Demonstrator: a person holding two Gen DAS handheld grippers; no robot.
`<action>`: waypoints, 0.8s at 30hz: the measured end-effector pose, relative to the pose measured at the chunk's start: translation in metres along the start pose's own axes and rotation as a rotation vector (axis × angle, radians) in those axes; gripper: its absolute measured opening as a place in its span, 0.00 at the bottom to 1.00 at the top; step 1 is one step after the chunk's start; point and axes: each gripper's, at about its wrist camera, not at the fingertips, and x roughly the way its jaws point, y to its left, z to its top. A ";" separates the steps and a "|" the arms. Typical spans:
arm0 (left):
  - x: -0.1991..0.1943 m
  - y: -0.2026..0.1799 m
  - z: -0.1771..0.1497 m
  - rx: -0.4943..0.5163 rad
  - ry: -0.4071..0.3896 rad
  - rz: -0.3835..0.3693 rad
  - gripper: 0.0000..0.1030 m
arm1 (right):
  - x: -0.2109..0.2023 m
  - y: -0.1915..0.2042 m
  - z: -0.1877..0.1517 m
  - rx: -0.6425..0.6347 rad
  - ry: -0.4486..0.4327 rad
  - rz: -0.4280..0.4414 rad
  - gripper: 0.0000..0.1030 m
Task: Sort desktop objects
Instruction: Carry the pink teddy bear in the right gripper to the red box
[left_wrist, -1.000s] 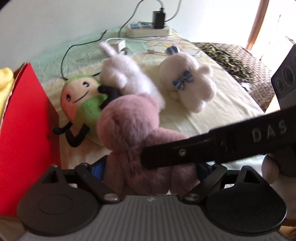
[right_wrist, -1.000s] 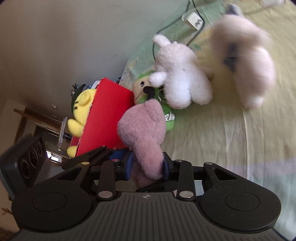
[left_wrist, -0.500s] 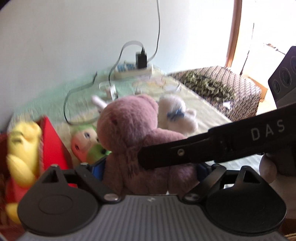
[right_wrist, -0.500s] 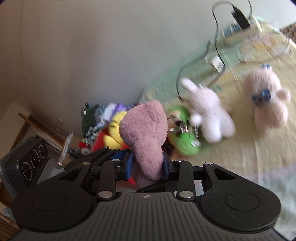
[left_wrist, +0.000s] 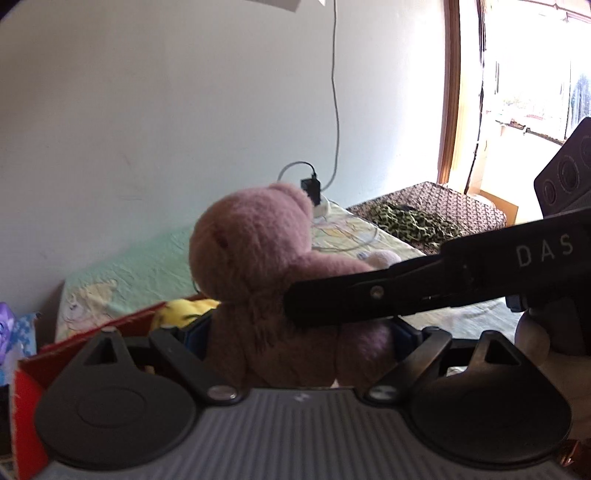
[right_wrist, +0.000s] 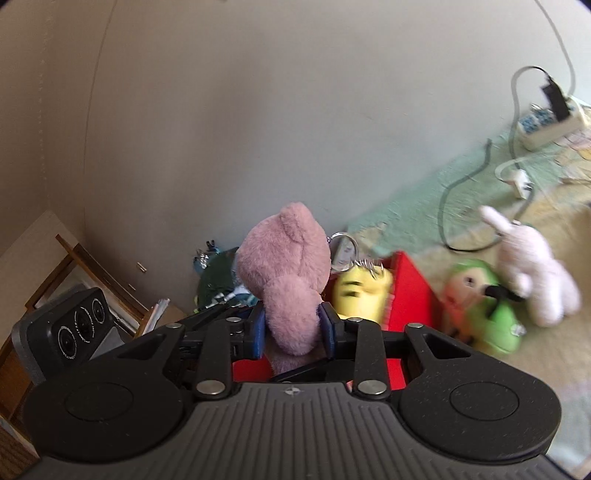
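Pink plush is bulging between both sets of blue pads: the left hand-held gripper (left_wrist: 301, 332) and the right hand-held gripper (right_wrist: 291, 326) are each squeezing the pink teddy bear (right_wrist: 286, 277), which is hanging just above the red box (right_wrist: 410, 295). Beside the yellow plush toy (right_wrist: 360, 295) inside that box, room is looking tight. If one grip is letting go before the other, the bear is likely swinging and dropping outside the box.

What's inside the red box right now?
A yellow plush sits inside the red box, its face showing above the rim. The pink teddy bear, clamped by both grippers, and the right gripper hide the rest of the interior.
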 end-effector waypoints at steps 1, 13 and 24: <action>-0.005 0.008 0.001 0.002 -0.007 0.002 0.87 | 0.007 0.005 -0.001 -0.002 -0.007 0.004 0.31; -0.010 0.088 -0.012 0.087 0.035 0.047 0.88 | 0.091 0.036 -0.015 0.062 -0.006 -0.047 0.31; 0.034 0.132 -0.042 -0.016 0.153 -0.025 0.86 | 0.147 0.029 -0.037 0.095 0.044 -0.256 0.27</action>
